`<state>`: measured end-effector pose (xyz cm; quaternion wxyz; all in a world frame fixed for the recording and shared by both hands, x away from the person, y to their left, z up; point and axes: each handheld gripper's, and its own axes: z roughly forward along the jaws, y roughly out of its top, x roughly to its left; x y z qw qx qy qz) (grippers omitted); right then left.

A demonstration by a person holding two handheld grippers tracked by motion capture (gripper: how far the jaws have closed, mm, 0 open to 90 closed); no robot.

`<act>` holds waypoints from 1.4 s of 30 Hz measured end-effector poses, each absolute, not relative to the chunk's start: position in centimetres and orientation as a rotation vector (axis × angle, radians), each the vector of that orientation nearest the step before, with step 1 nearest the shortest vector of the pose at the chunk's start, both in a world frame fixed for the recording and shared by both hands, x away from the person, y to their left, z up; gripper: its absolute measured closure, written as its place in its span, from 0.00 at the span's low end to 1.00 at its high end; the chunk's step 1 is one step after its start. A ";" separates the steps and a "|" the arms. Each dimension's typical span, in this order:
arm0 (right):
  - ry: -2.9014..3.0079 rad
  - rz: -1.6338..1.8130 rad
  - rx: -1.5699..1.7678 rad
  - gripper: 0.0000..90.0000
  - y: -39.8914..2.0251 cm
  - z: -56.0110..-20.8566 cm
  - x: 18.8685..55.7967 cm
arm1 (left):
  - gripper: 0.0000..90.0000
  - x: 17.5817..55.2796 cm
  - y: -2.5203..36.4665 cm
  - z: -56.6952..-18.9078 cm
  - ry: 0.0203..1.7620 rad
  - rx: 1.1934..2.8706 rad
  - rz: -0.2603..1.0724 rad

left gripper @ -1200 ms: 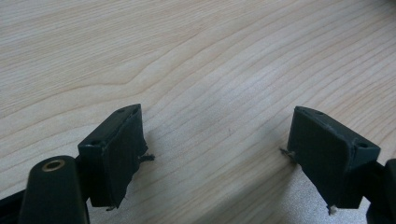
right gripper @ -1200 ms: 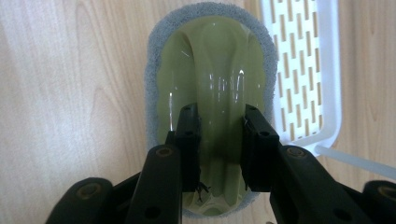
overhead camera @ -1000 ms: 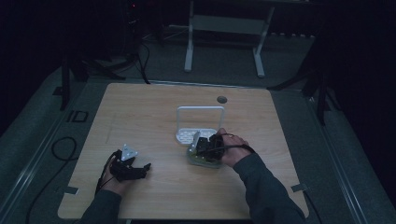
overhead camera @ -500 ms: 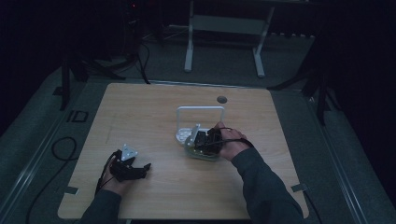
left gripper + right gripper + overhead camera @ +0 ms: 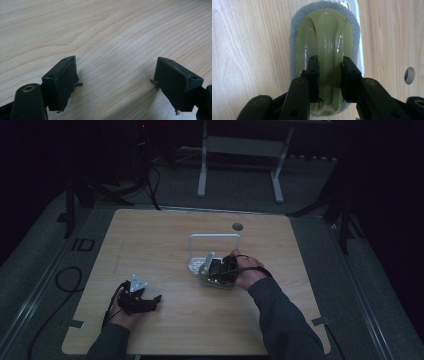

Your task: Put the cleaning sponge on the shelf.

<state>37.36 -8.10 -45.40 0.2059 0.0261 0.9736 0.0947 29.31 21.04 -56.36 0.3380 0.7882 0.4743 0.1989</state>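
Note:
A scrubber with a glossy green handle (image 5: 327,30) and a grey foam pad lies under my right gripper (image 5: 329,65). Both black jaws clasp the handle's raised middle ridge. The scrubber's far end overlaps a white plastic holder (image 5: 357,17). In the high view the right gripper (image 5: 222,270) and scrubber (image 5: 207,276) sit just in front of the white holder (image 5: 214,236) with its upright frame. My left gripper (image 5: 149,302) rests at the table's front left, and in its own view the left gripper (image 5: 115,77) stands open over bare wood.
The wooden table (image 5: 150,245) has a round cable hole (image 5: 237,226) at the back, seen also as a hole (image 5: 409,75) beside the right gripper. Cables trail over the floor at the left. A metal stand's legs (image 5: 202,175) rise behind the table.
The right hand has carried the scrubber a little farther from the person, up against the white holder. The left hand has stayed where it was.

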 end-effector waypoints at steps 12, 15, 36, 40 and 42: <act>2.664 0.257 0.049 0.80 -7.9 -44.9 37.8 | 0.21 29.3 21.0 -56.4 1.235 2.054 0.518; 2.650 0.258 0.043 0.80 -7.8 -45.1 38.0 | 0.21 29.3 21.0 -56.4 1.235 2.054 0.519; 2.589 0.229 -0.089 0.80 -6.6 -45.1 38.9 | 0.21 29.3 21.0 -56.4 1.235 2.055 0.519; 2.577 0.241 -0.103 0.80 -6.5 -44.8 38.9 | 0.21 29.3 21.0 -56.3 1.235 2.056 0.519; 2.575 0.233 -0.111 0.80 -6.5 -44.9 38.9 | 0.21 29.3 21.0 -56.3 1.235 2.056 0.519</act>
